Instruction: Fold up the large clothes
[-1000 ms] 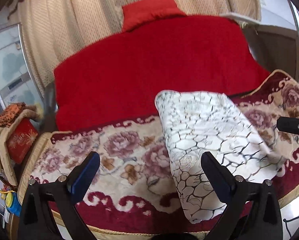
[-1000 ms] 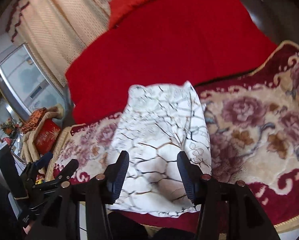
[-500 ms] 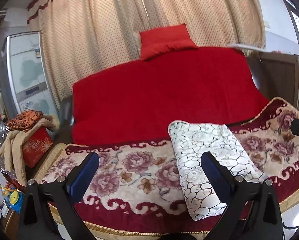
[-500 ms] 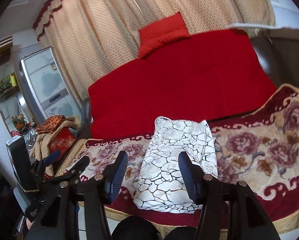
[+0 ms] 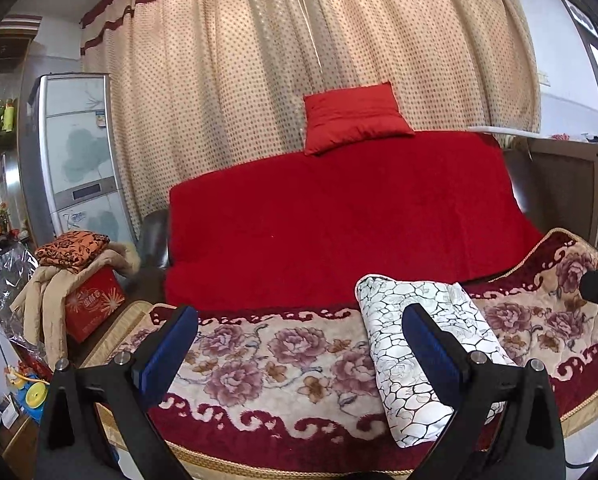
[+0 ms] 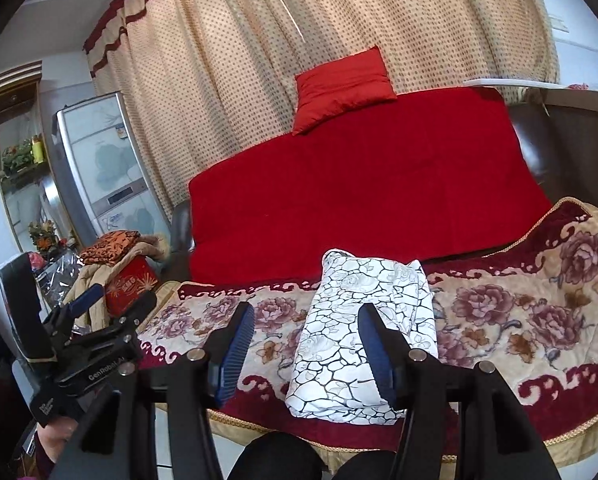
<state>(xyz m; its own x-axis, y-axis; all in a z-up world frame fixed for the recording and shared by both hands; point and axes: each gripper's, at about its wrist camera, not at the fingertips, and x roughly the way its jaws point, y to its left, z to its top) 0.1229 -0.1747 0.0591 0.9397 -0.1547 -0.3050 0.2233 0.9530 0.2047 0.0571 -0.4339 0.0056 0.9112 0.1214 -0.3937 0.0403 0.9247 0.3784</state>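
A white garment with a black crackle print lies folded into a narrow rectangle on the floral blanket over the sofa seat. It also shows in the right wrist view. My left gripper is open and empty, held back from the sofa, with the garment behind its right finger. My right gripper is open and empty, in front of the garment's near end. The left gripper also shows at the left of the right wrist view.
A red cover drapes the sofa back, with a red cushion on top. Spotted curtains hang behind. A red box under piled clothes and a tall white appliance stand at the left. A wooden cabinet is at the right.
Both grippers have pulled back and up from the sofa, so the folded garment looks smaller and farther away. The garment has not moved. Both grippers stay open.
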